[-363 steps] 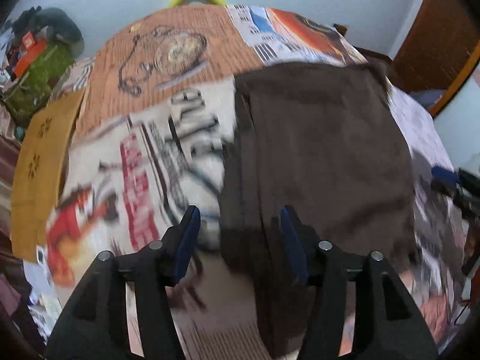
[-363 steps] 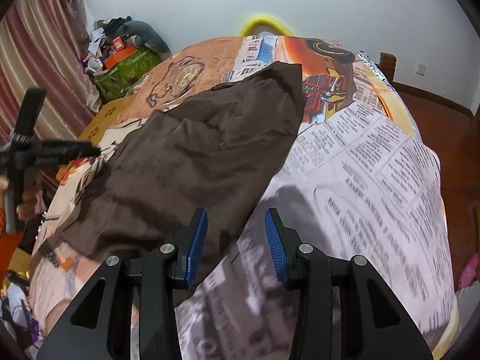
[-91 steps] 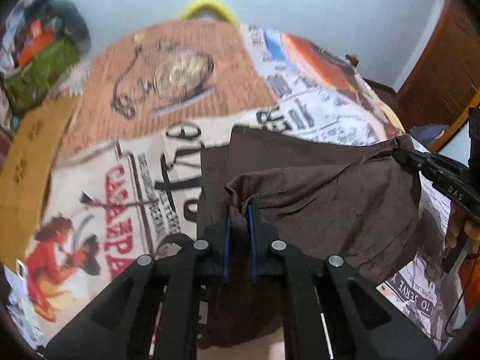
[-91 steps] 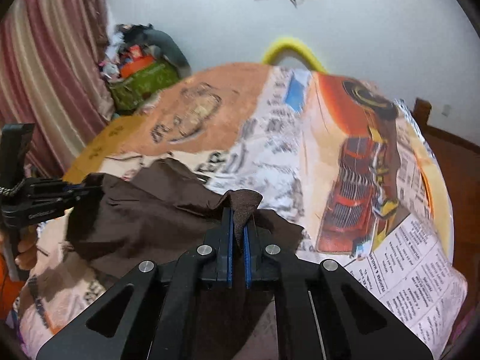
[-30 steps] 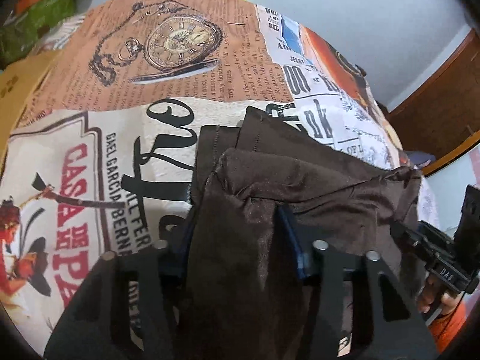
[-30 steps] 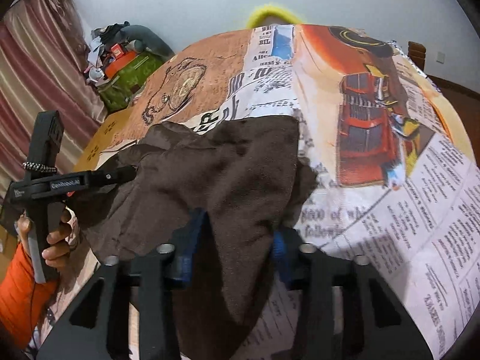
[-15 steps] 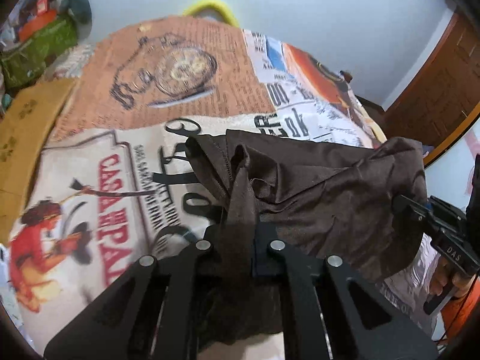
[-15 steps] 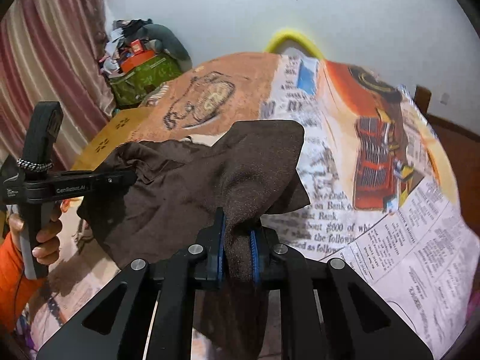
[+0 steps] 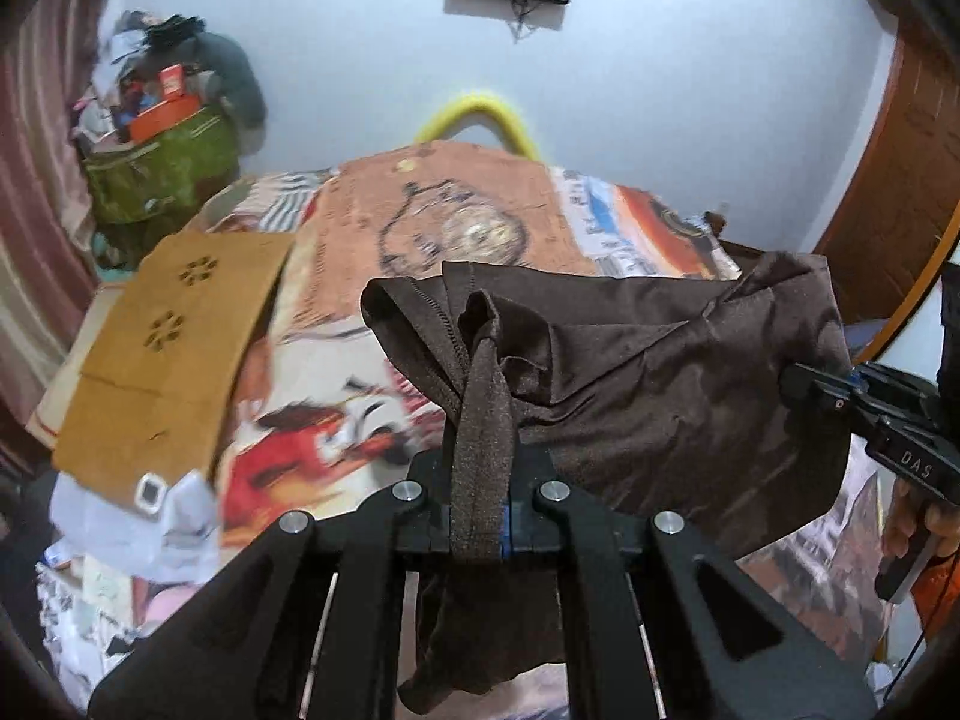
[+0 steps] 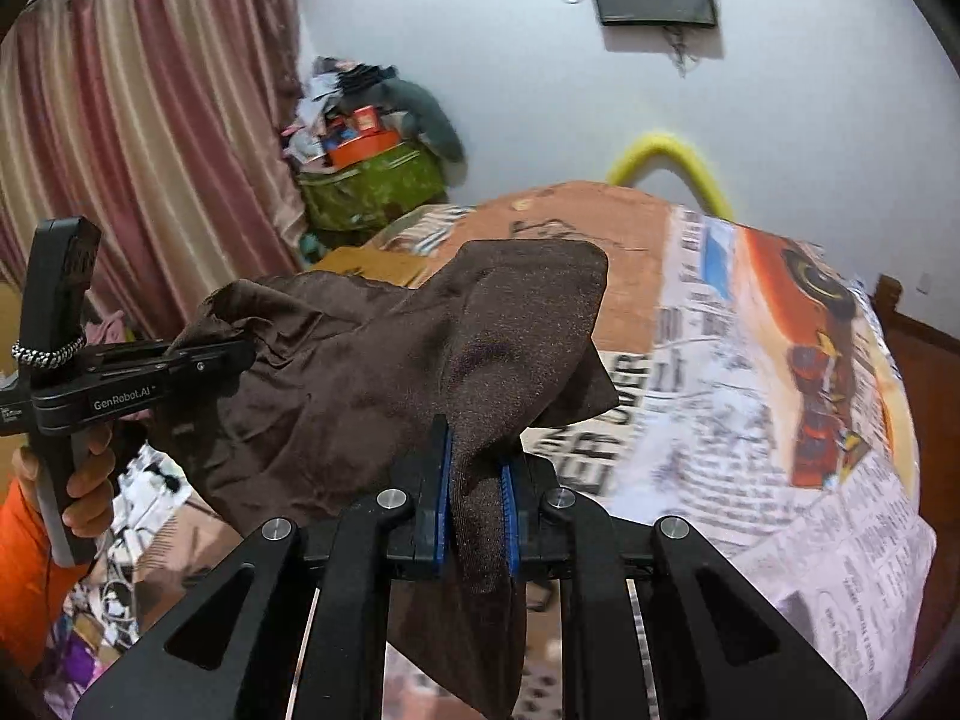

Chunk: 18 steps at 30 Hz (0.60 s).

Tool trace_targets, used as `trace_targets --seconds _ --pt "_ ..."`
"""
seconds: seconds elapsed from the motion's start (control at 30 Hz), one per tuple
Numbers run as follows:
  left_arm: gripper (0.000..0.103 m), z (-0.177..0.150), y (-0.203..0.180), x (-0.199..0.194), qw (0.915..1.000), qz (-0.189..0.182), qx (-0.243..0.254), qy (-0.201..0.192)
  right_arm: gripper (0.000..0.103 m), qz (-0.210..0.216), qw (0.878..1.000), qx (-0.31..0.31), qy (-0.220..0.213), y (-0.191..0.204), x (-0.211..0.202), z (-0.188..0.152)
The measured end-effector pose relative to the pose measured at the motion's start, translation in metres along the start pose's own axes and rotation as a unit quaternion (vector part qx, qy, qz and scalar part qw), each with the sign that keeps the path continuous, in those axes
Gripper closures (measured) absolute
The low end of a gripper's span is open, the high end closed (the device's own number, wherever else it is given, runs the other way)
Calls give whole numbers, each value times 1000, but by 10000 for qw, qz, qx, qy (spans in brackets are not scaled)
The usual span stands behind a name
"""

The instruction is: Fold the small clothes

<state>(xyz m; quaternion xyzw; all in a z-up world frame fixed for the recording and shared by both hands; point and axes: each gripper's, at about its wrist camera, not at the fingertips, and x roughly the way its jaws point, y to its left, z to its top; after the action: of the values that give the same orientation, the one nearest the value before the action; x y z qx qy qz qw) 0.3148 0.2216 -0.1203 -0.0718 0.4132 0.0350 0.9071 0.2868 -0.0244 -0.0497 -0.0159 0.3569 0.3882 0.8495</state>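
Bedroom: bed point(image 10: 780, 396), curtains point(image 10: 150, 138)

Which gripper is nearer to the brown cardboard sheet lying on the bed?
Left. The left gripper holds the brown garment just beside the cardboard sheet; the right gripper holds the garment's far side, away from the cardboard.

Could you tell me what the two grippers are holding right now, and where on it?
Both hold the dark brown fabric garment: left gripper and right gripper each pinch a bunched edge.

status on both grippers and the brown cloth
Left hand-held gripper shut on cloth. Right hand-held gripper shut on it too. Cloth slung between them above bed. Nothing in the way.
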Motion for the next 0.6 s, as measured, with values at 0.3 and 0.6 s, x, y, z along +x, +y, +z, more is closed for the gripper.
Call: trace_targets --seconds 0.3,0.6 --pt "95 -57 55 35 9970 278 -349 633 91 174 9975 -51 683 42 65 -27" --pt "86 -90 89 105 9883 447 -679 1291 82 -2 9884 -54 1520 33 135 -60"
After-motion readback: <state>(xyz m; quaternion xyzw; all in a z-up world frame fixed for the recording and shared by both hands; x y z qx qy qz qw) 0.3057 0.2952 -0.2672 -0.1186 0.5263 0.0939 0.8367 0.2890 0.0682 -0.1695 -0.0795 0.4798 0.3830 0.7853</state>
